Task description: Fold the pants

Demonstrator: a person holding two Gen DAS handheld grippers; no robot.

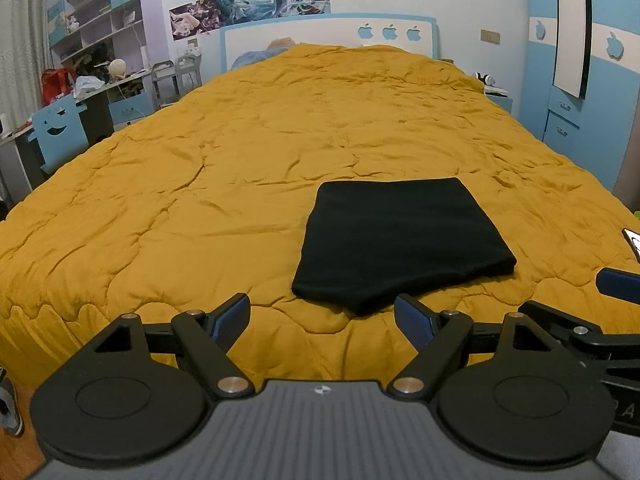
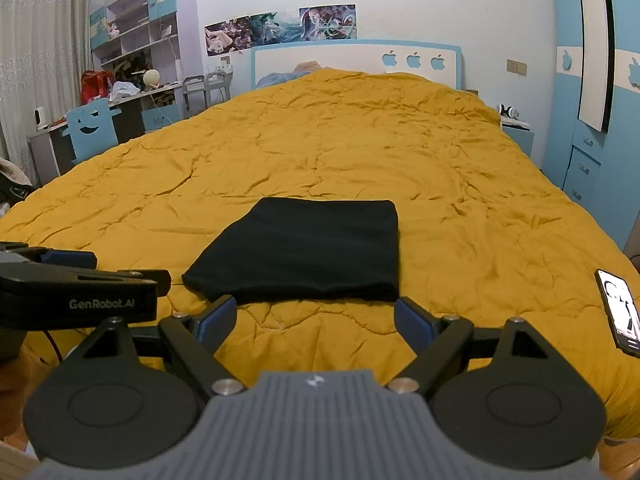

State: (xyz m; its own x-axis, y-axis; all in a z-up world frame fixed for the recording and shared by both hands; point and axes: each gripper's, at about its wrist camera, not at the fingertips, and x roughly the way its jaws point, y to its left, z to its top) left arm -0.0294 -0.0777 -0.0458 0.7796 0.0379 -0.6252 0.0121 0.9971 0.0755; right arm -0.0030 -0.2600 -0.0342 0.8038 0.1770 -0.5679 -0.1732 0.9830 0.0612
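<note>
Left gripper (image 1: 322, 318): fingers spread wide, nothing between the blue pads (image 1: 232, 316), held over the near edge of the bed. Its body also shows at the left edge of the right wrist view, side-on.

Right gripper (image 2: 314, 320): likewise spread wide and unloaded, pads (image 2: 414, 322) clear of the cloth, held over the same near edge.

Just past both sets of fingertips lie the pants (image 1: 400, 240), black, folded into a compact, roughly square bundle, flat on the mustard-yellow quilt (image 1: 200, 184). They sit in the near part of the bed, about midway across it. The bundle is slightly skewed to the bed edge: in the left wrist view its near corner points toward the camera. Thick rolled fold along the near-right edge. Long axis hard to tell; the sides look nearly equal.

Phone (image 2: 620, 312), screen lit, lies on the quilt near the right edge, well apart from the pants.

Farther back: white and blue headboard (image 2: 356, 60) with apple cutouts, posters (image 2: 280, 28) on the wall above it.
</note>
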